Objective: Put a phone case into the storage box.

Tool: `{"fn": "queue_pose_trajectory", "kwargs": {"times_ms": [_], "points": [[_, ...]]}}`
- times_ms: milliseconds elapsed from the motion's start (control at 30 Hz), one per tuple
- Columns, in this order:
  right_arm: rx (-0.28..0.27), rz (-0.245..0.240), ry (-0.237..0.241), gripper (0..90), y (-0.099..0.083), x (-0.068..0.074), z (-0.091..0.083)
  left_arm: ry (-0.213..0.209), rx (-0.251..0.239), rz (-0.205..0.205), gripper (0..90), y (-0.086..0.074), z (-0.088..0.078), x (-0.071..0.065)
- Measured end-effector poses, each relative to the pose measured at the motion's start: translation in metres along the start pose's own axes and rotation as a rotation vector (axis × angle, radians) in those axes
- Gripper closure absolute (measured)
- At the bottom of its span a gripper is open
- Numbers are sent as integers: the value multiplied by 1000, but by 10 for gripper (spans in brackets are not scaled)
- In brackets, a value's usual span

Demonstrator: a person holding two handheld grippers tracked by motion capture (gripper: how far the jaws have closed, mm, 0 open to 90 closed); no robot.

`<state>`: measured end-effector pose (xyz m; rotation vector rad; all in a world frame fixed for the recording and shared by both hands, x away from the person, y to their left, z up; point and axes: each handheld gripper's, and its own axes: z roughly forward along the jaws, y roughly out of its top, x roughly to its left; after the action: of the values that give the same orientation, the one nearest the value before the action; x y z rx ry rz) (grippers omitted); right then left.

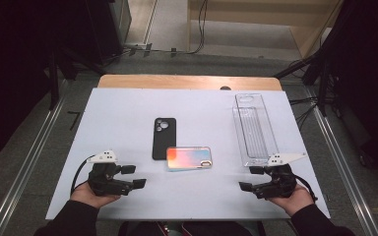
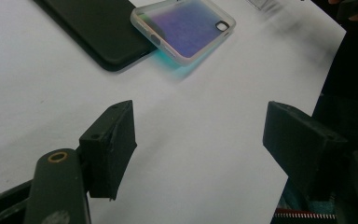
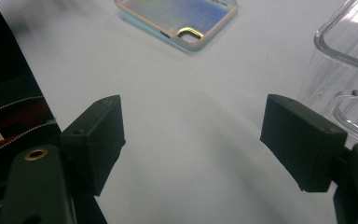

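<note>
Centrally, iridescent phone case (image 1: 189, 158) lying flat, touching black phone case (image 1: 164, 137), left tool (image 1: 134, 176) and right tool (image 1: 248, 178) agape, empty.

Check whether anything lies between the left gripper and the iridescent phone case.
Nothing visible does. The left gripper has its jaws open over bare white table, and the iridescent phone case lies ahead of it. The black phone case touches the iridescent case's far corner, off the direct path.
</note>
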<state>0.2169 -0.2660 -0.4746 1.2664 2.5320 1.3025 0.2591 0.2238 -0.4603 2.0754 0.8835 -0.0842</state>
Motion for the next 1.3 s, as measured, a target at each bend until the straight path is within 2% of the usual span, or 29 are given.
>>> {"fn": "queue_pose_trajectory", "kwargs": {"times_ms": [633, 1167, 1300], "points": [[6, 8, -3, 197, 0, 1, 0, 5, -5, 9, 259, -1, -2, 1], [9, 12, 6, 197, 0, 2, 0, 7, -7, -2, 259, -1, -3, 2], [17, 8, -9, 197, 1, 4, 0, 6, -10, -3, 259, -1, -3, 2]]}}
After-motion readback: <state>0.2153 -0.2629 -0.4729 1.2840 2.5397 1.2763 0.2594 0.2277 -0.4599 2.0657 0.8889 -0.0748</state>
